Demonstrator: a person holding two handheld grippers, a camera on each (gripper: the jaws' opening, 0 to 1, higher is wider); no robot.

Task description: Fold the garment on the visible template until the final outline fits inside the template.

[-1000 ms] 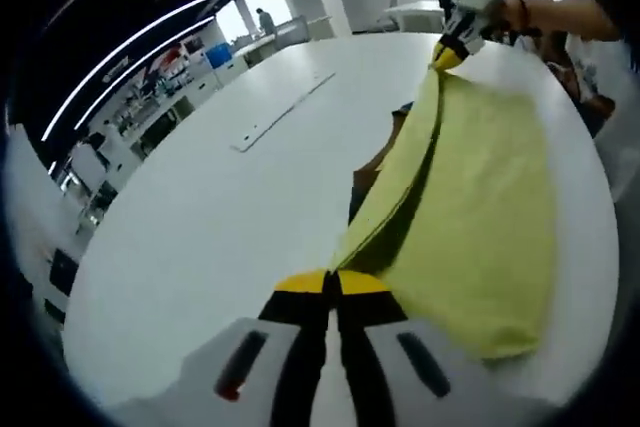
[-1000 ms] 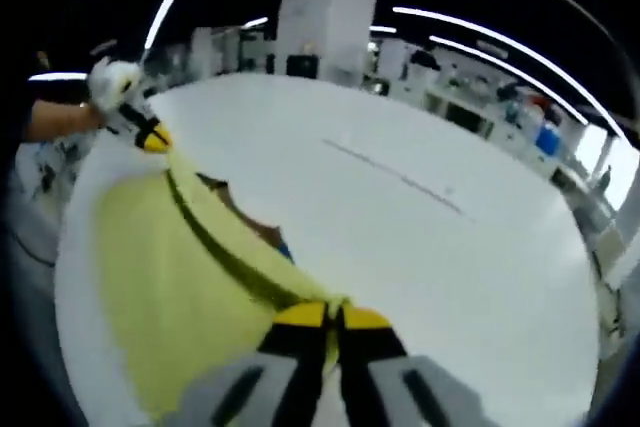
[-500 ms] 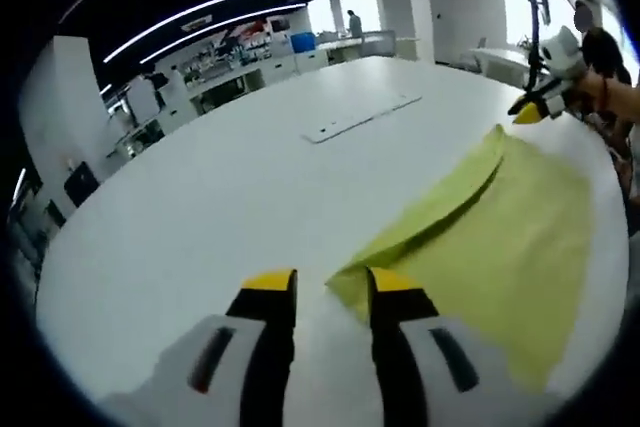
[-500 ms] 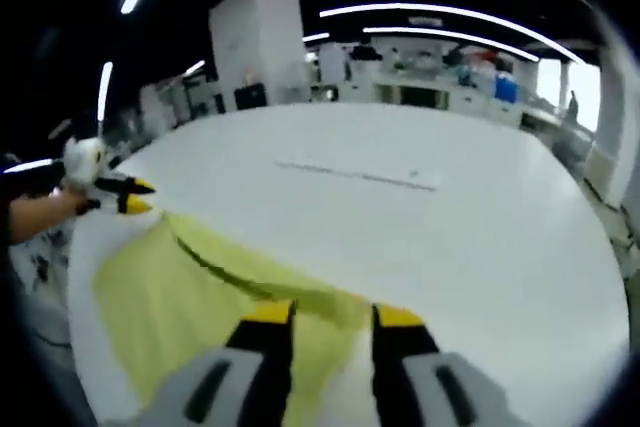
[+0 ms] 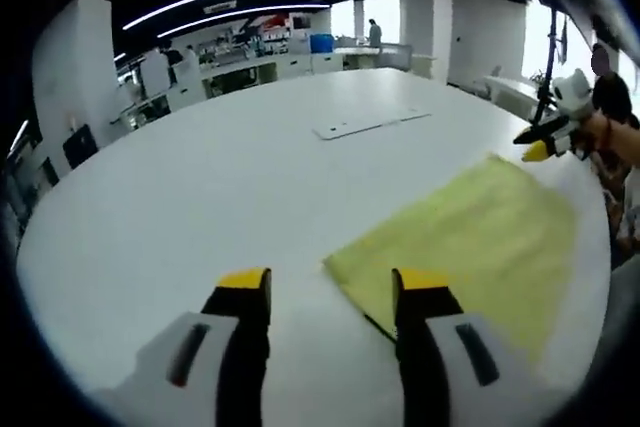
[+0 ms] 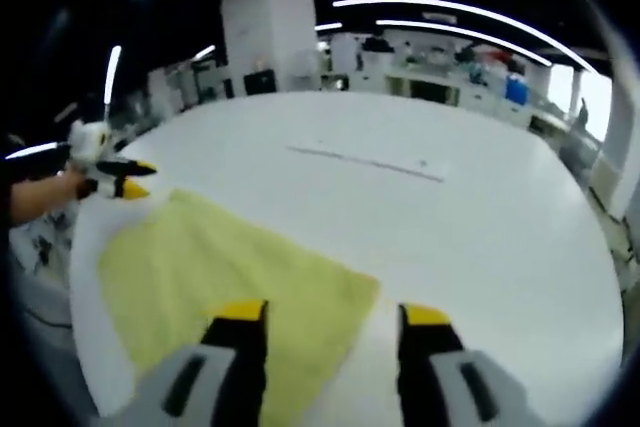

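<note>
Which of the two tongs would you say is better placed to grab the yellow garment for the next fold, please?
Either; both tongs are open at a corner. The left tongs straddle the yellow garment's near corner; the right tongs sit similarly.

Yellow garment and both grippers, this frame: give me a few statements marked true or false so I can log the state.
1. The yellow garment lies flat on the white table. True.
2. The left gripper is clamped on the garment's edge. False: its jaws stand apart with nothing between them, the garment's corner lying on the table ahead.
3. The right gripper has open jaws. True.
4. In the left gripper view, the right gripper shows near the garment's far corner. True.
5. A dark garment lies on top of the yellow one. False: the yellow surface shows bare.
6. A long pale strip lies on the table beyond the garment. True.
</note>
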